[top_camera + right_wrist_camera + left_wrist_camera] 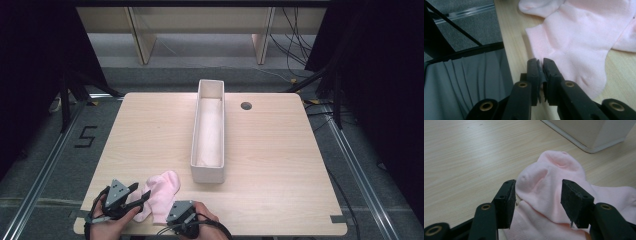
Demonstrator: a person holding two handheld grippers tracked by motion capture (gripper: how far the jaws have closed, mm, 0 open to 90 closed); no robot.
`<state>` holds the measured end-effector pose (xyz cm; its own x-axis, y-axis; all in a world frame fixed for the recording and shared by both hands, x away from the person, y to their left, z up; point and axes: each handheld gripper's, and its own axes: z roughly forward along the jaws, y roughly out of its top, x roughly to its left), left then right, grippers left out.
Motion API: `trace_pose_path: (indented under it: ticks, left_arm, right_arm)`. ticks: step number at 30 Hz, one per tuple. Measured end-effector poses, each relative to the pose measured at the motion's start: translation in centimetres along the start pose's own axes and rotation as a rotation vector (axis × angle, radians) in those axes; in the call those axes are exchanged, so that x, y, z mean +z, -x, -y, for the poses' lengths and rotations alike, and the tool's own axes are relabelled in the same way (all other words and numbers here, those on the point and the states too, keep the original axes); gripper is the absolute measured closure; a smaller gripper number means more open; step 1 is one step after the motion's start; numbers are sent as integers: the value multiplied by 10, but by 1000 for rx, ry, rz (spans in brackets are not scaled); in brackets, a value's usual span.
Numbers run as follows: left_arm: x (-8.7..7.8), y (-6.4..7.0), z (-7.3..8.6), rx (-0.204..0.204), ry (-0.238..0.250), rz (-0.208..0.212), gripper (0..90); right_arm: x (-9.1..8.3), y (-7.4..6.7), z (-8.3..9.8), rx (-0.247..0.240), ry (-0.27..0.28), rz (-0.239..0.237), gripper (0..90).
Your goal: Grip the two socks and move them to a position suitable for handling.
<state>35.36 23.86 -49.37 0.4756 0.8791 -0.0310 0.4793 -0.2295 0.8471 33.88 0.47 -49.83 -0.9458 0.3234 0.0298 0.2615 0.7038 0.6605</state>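
Observation:
Pink socks (162, 192) lie bunched near the table's front edge, just left of the white bin. My left gripper (141, 196) comes in from the left, its jaws apart around a raised fold of pink sock (541, 185). The fabric brushes the left pad (509, 200) and is not squeezed. In the left gripper view the gripper (537, 200) straddles that fold. My right gripper (167, 218) lies at the front edge and points left. Its jaws are closed at the ribbed cuff edge of a pink sock (574, 42), and the right gripper (540, 62) pinches that edge.
A long white bin (223, 131) stands lengthwise in the middle of the wooden table (280, 165); its near corner (596, 137) is just past the socks. A round hole (246, 105) sits at the back right. The person's grey clothing (461, 87) lies beyond the table's front edge.

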Motion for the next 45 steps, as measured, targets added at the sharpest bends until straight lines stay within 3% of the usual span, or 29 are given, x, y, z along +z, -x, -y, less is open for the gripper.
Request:
trace_pose_path:
  ticks: [3, 7, 8, 10, 13, 15, 17, 19, 21, 23, 24, 25, 26, 27, 28, 29, 31, 32, 33, 34, 35, 36, 37, 38, 41, 42, 43, 44, 45]
  left_arm:
    - [-2, 0, -2, 19, 6, 5, 446]
    - [0, 2, -4, 33, 2, 13, 445]
    - [0, 2, -4, 33, 2, 13, 440]
    - [3, 5, -2, 47, -28, 38, 421]
    - [3, 11, 6, 115, -93, 59, 412]
    - [2, 15, 8, 132, -100, 69, 406]
    - [0, 20, 13, 189, -124, 74, 396]
    - [1, 23, 14, 204, -127, 78, 393]
    - [5, 29, 17, 269, -153, 63, 388]
    - [4, 30, 16, 287, -168, 77, 392]
    - [3, 31, 13, 340, -194, 73, 391]
    - [4, 32, 13, 316, -181, 73, 391]
    - [4, 32, 13, 316, -181, 73, 393]
    - [5, 30, 11, 314, -200, 71, 392]
    - [5, 30, 11, 314, -200, 71, 393]
    - [9, 28, 11, 283, -189, 55, 395]
    - [9, 25, 10, 277, -194, 46, 397]
    - [8, 21, 9, 279, -204, 43, 398]
    - [7, 16, 7, 311, -228, 24, 402]
    - [7, 14, 6, 315, -229, 20, 402]
    - [6, 13, 5, 322, -227, 24, 401]
    - [4, 14, 4, 293, -199, 38, 395]
    - [1, 16, 1, 288, -179, 73, 387]
    - [1, 16, 1, 288, -179, 73, 377]
    - [-1, 28, -6, 277, -116, 188, 357]
    - [3, 35, -10, 305, -100, 203, 354]
    - [3, 35, -10, 305, -100, 203, 361]
    - [12, 36, -14, 305, -85, 208, 381]
    - [17, 36, -15, 283, -75, 203, 406]
  right_arm:
    - [-13, 1, 4, -5, 1, 9, 854]
    - [-45, 12, 11, -21, 32, 34, 854]
    - [-45, 12, 11, -21, 32, 34, 854]
    - [-68, 23, 18, 25, 64, 51, 855]
    - [-79, 34, 25, 53, 89, 59, 857]
    - [-83, 38, 26, 71, 102, 60, 857]
    - [-93, 46, 27, 110, 139, 75, 858]
    - [-94, 47, 27, 108, 150, 80, 858]
    - [-96, 45, 23, 126, 177, 76, 860]
    - [-99, 44, 19, 123, 204, 73, 860]
    - [-102, 43, 17, 132, 216, 71, 861]
    - [-105, 42, 14, 132, 230, 72, 861]
    - [-105, 42, 14, 132, 230, 72, 861]
    - [-114, 40, 9, 141, 275, 68, 862]
    - [-118, 41, 6, 117, 287, 73, 862]
    - [-123, 39, 4, 130, 299, 65, 862]
    - [-127, 37, 2, 136, 313, 69, 862]
    - [-131, 37, 0, 117, 324, 69, 862]
    - [-138, 33, -2, 140, 328, 62, 862]
    - [-139, 33, -3, 124, 341, 67, 862]
    - [-141, 32, -3, 142, 345, 52, 862]
    - [-142, 31, -3, 153, 355, 57, 862]
    - [-144, 32, -4, 128, 364, 54, 862]
    - [-144, 32, -4, 128, 364, 54, 862]
    - [-146, 31, -7, 124, 378, 59, 862]
    - [-145, 32, -9, 125, 384, 55, 862]
    - [-145, 33, -10, 123, 385, 63, 862]
    - [-144, 32, -10, 153, 385, 60, 863]
    - [-143, 33, -11, 148, 387, 66, 863]
